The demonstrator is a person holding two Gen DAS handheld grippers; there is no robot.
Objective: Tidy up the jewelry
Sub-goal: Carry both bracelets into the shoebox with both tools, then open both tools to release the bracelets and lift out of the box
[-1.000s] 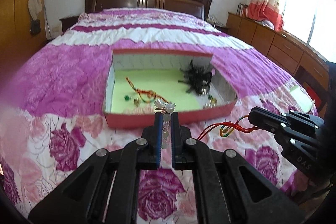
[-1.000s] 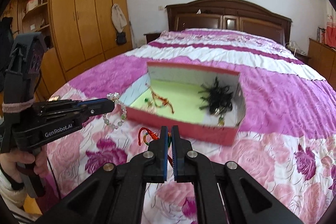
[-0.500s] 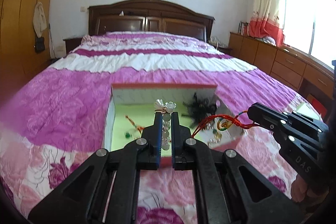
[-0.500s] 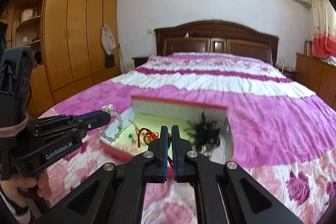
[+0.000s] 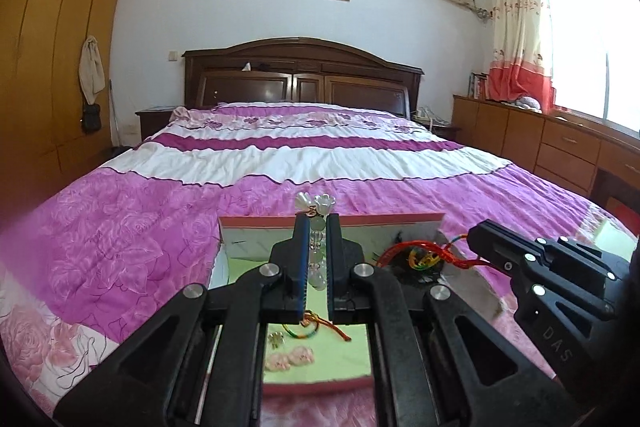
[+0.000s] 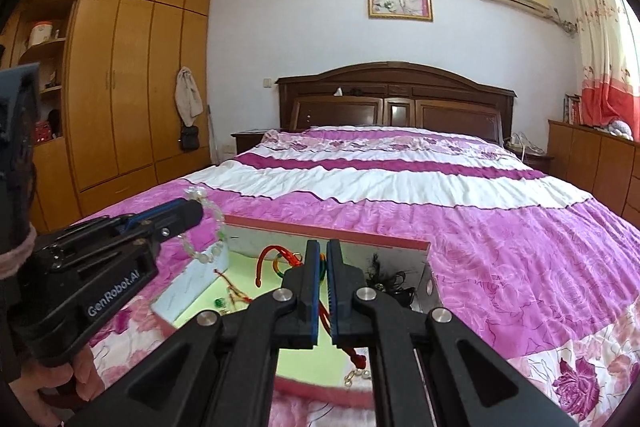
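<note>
While both grippers hang over the box (image 5: 332,217), each has a bracelet pinched; left gripper (image 5: 317,227) nearly closed, narrow gap, a pale bead bracelet (image 5: 316,259) clamped between its blue-lined fingers (image 5: 301,259); two white flower charms stick up past the tips, beads hang down through the gap; from the right wrist view the same bead bracelet (image 6: 208,227) loops down off the left gripper (image 6: 192,213), dangling over the box's left wall.

Right gripper (image 6: 322,247) also almost closed, gripping a red cord bracelet (image 6: 276,259); cord arcs out to the left of the tips with a green-yellow-orange ring section, the tail running down between the fingers (image 6: 310,287) and ending in a red knot below; in the left wrist view the right gripper (image 5: 476,239) comes in from the right with the red cord bracelet (image 5: 420,253) held above the box's right half.

Box (image 6: 328,233) sits on the pink floral bedspread (image 6: 500,247); red rim, white inner walls, lime-green floor; inside: black feathery piece (image 6: 384,279) in the far-right corner, another red cord with a coloured ring (image 5: 308,327) on the floor, small green stud (image 6: 219,303), pink flower pair (image 5: 288,357) near the front wall, small gold bits nearby; exact count of the small pieces I cannot tell, gripper bodies hide much of the floor.

Person's hand (image 6: 76,383) on the left gripper's handle at lower left; bedspread (image 5: 120,227) runs back to a dark wooden headboard (image 5: 300,75).
</note>
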